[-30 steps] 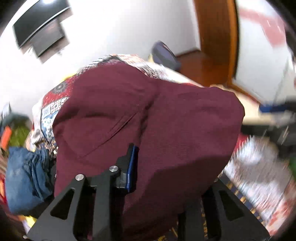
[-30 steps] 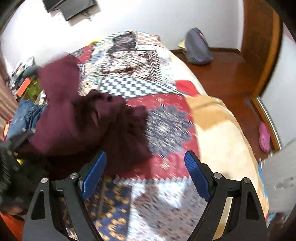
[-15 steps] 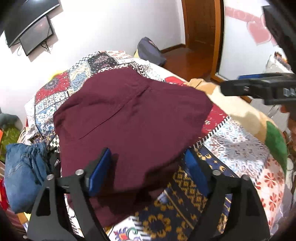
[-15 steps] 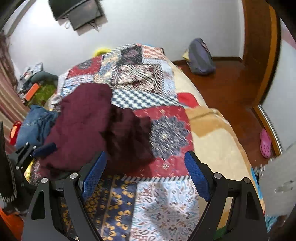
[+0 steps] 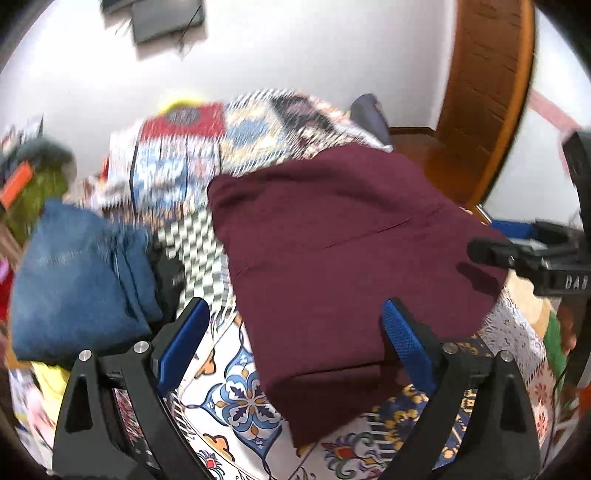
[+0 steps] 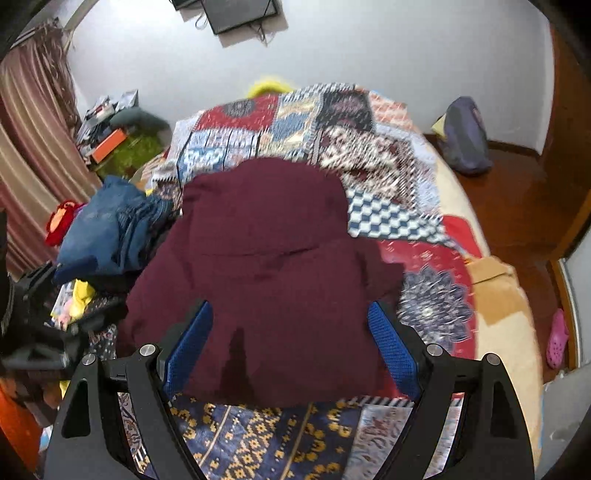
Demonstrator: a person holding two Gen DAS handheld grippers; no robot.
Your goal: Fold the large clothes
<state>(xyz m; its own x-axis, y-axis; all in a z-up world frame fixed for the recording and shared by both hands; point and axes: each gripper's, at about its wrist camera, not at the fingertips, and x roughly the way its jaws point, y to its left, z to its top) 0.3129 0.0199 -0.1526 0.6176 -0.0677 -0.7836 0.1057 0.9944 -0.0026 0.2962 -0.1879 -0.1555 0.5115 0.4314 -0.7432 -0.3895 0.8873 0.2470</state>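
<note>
The left gripper (image 5: 291,332), black-framed with blue textured pads, sits at the bottom of its own view with its jaws spread wide; they have just been opening, and nothing is pinched between them. The right gripper (image 6: 291,332), of the same build, is likewise parted wide in the lower part of its view and grips nothing. Beyond both pairs of fingers lies the dark maroon woven garment (image 5: 351,251), folded over on itself and spread flat in the middle of each frame, its near edge reaching down between the pads without being pressed by them. It rests on the bed's colourful patchwork quilt (image 6: 373,155), which fills the centre and lower part of both views. Left of the garment, at the frame's left side, is a heap of blue denim clothes (image 5: 74,273). At the right edge of the left wrist view the other gripper's black body shows. A dark screen (image 6: 240,13) hangs on the white wall at the top.
</note>
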